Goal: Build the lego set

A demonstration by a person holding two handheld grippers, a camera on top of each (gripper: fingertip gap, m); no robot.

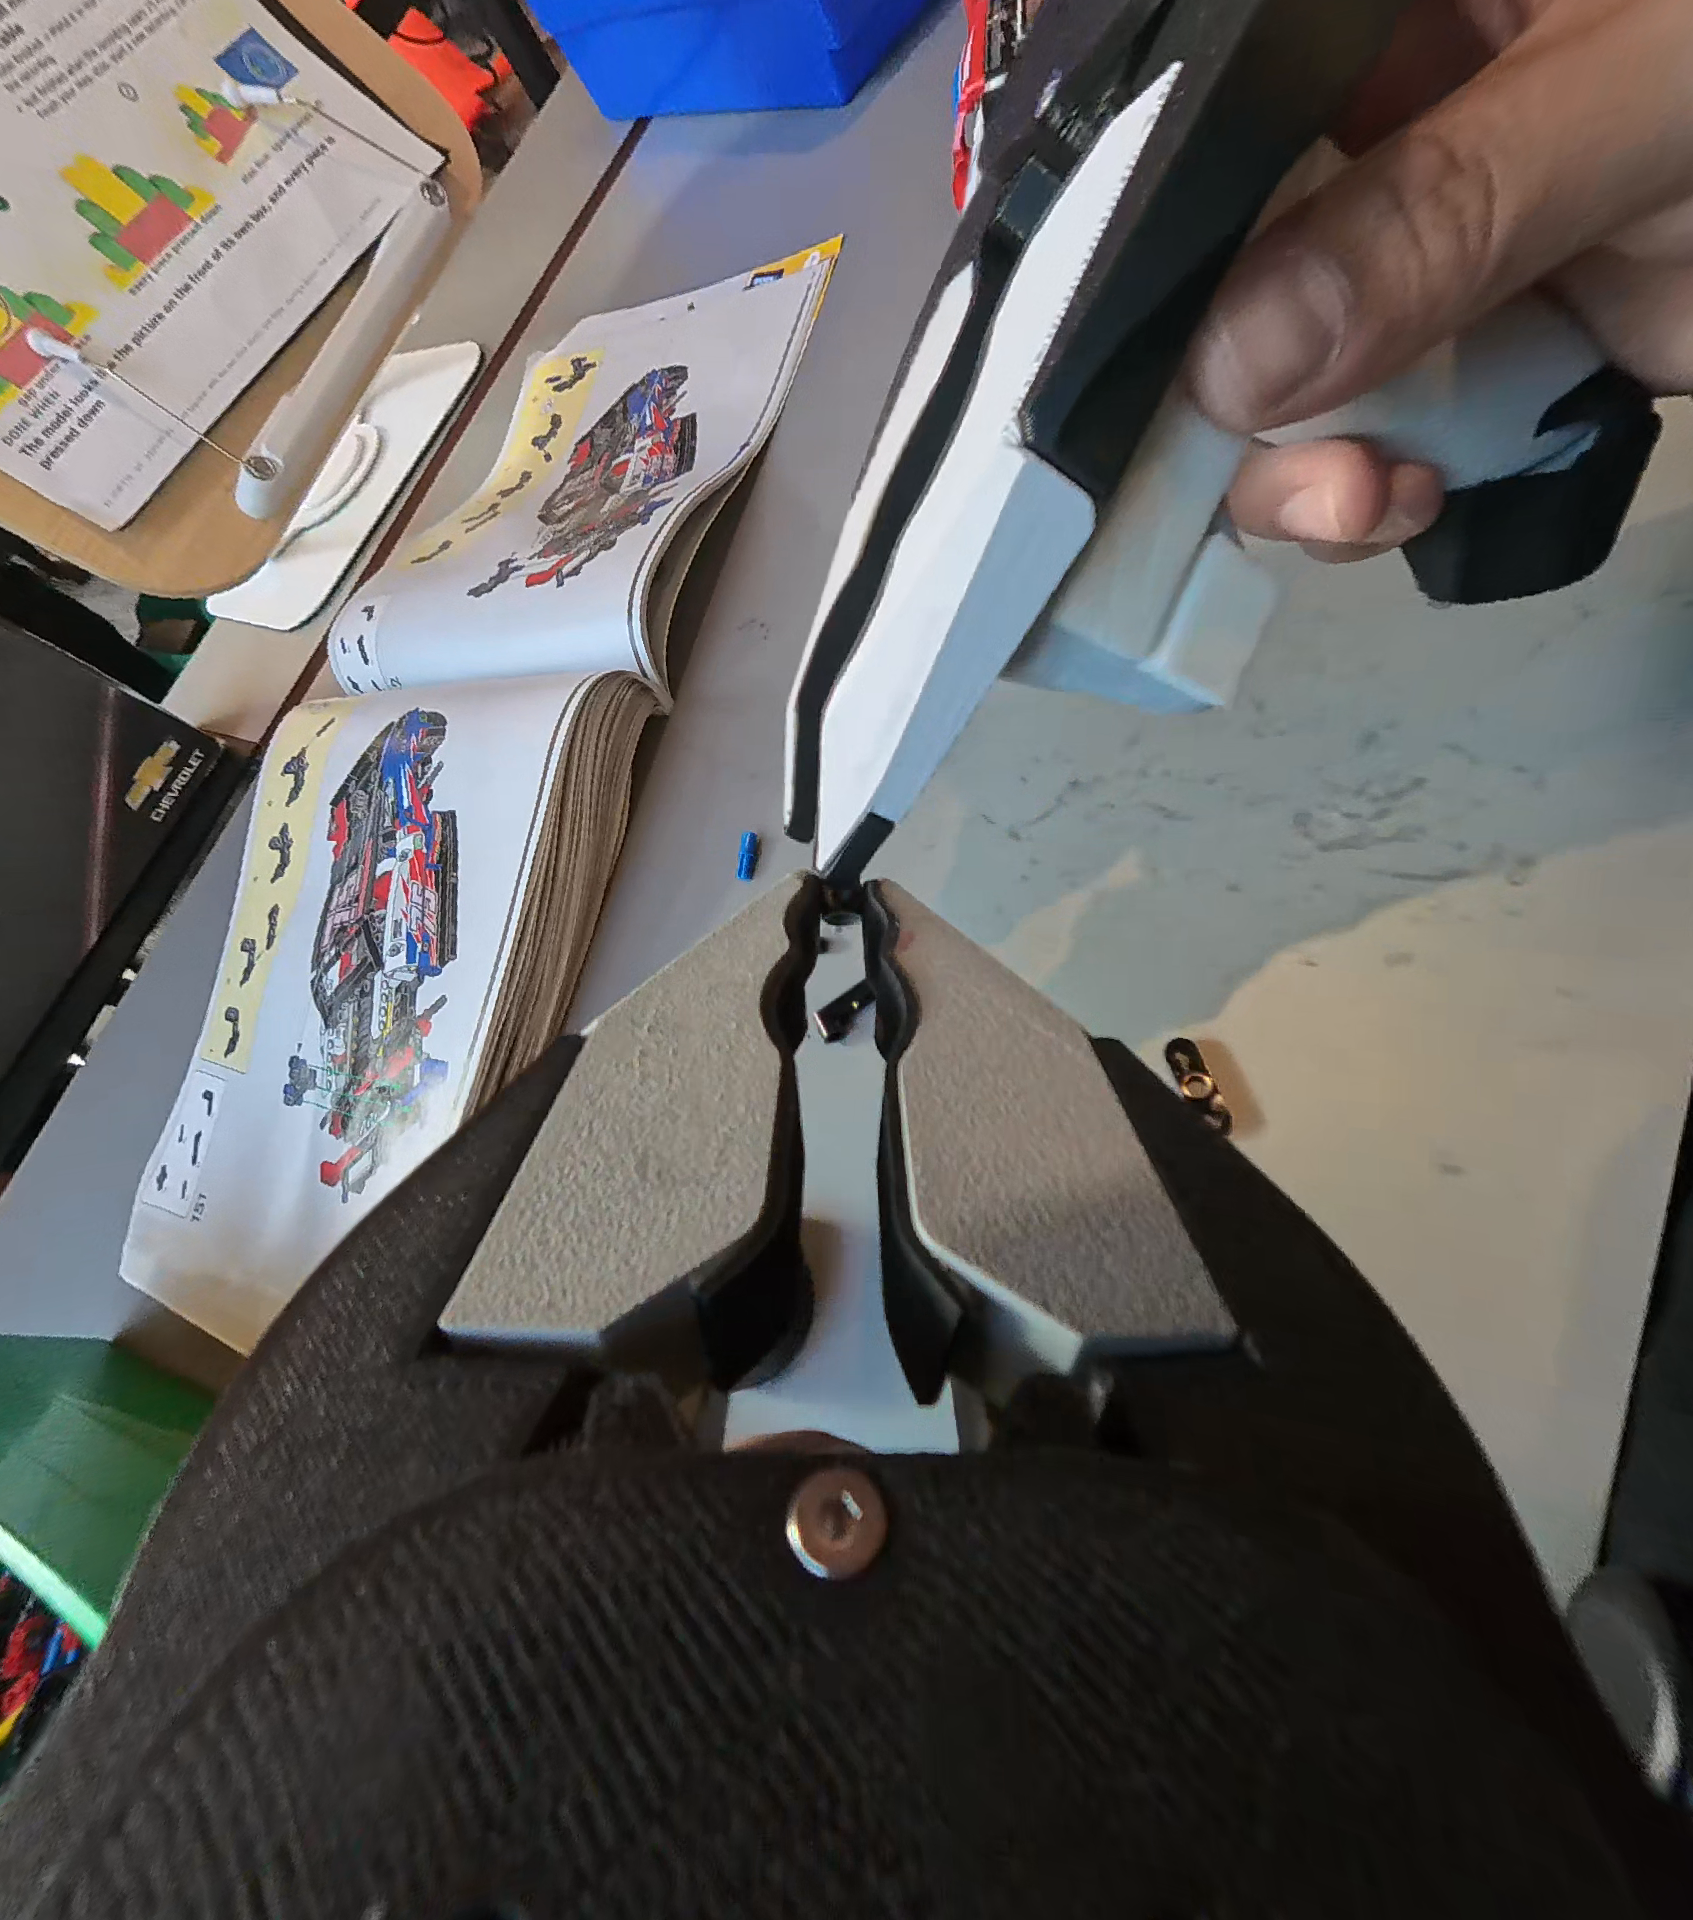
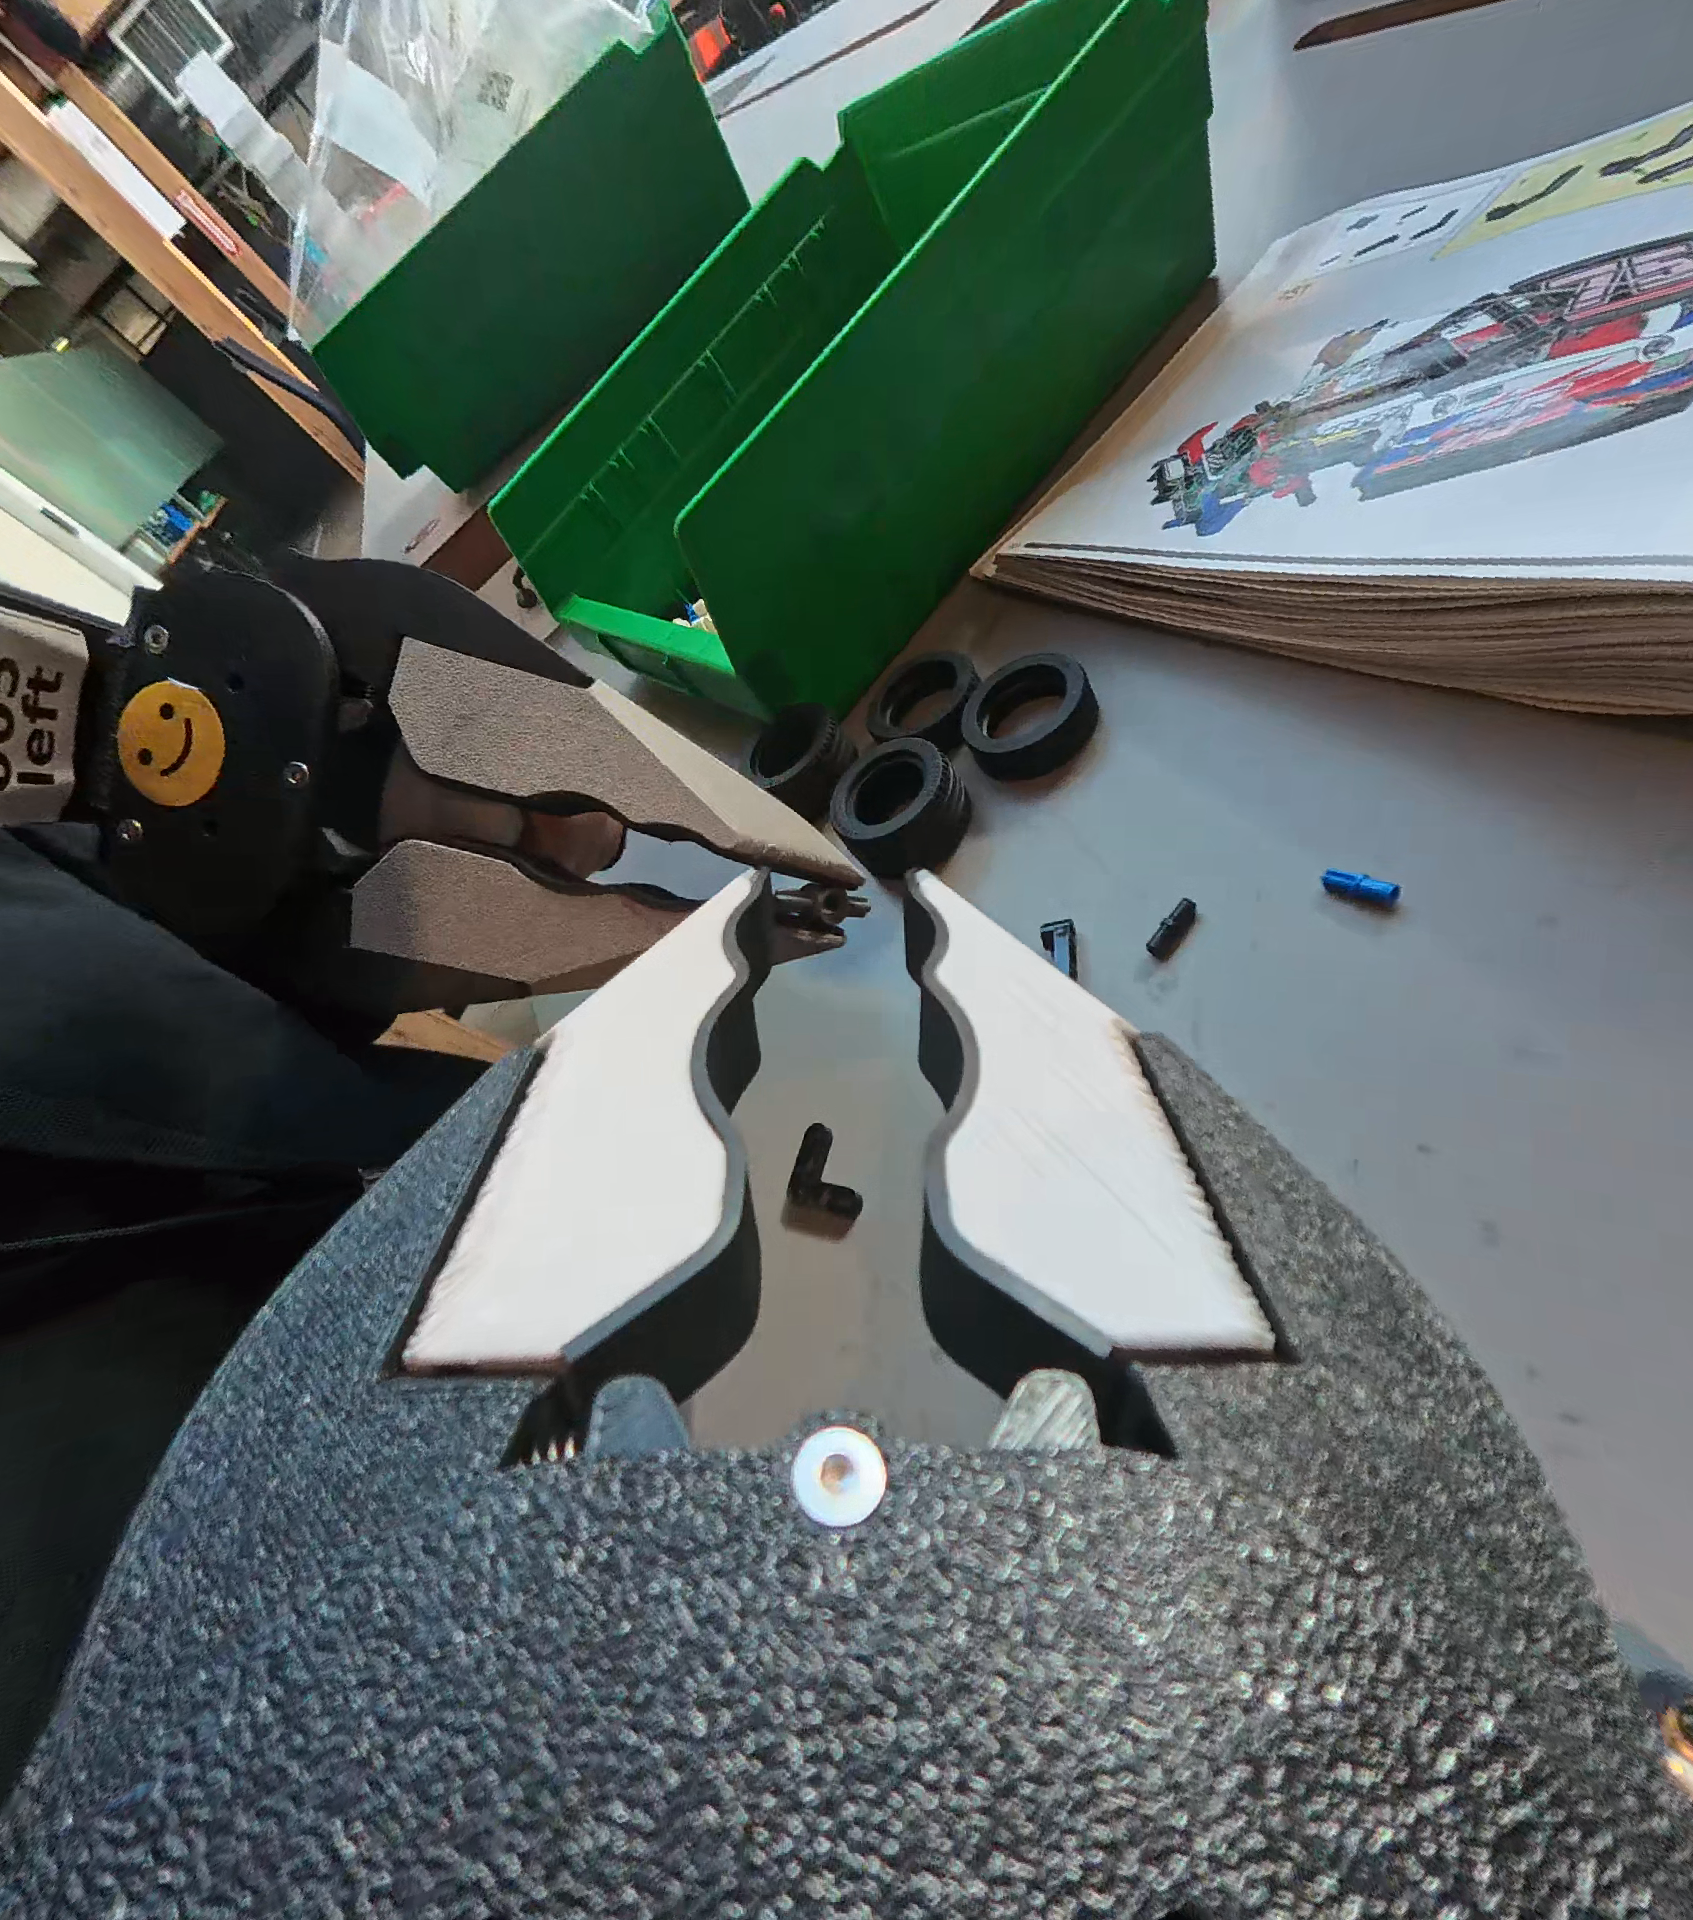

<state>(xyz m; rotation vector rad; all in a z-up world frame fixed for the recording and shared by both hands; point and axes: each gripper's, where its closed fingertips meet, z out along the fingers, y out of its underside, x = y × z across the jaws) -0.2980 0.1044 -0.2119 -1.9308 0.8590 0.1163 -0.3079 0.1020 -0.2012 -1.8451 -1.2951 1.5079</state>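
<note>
A small black lego piece (image 2: pixel 821 906) is pinched in the closed left gripper (image 1: pixel 837 902). The right gripper (image 2: pixel 831 883) is held with fingers apart, one fingertip touching that piece. Four black tyres (image 2: pixel 899 795) are seen at twelve o'clock on the grey table (image 2: pixel 1444 1143).

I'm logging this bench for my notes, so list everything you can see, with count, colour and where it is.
Rubber tyres: four, black, clustered on the grey table before the bins.
Plastic storage bins: at least three, green, behind the tyres.
Open instruction booklet: one, white pages, beside the bins.
Small connector pin: one, blue, loose on the table.
Short pin: one, black, near the blue pin.
L-shaped connector: one, black, on the table between the right gripper's fingers.
Tiny black piece: one, pinched in the left gripper.
Left gripper: grey fingers, shut.
Right gripper: white fingers, open.
Hand: one, holding the right gripper.
</note>
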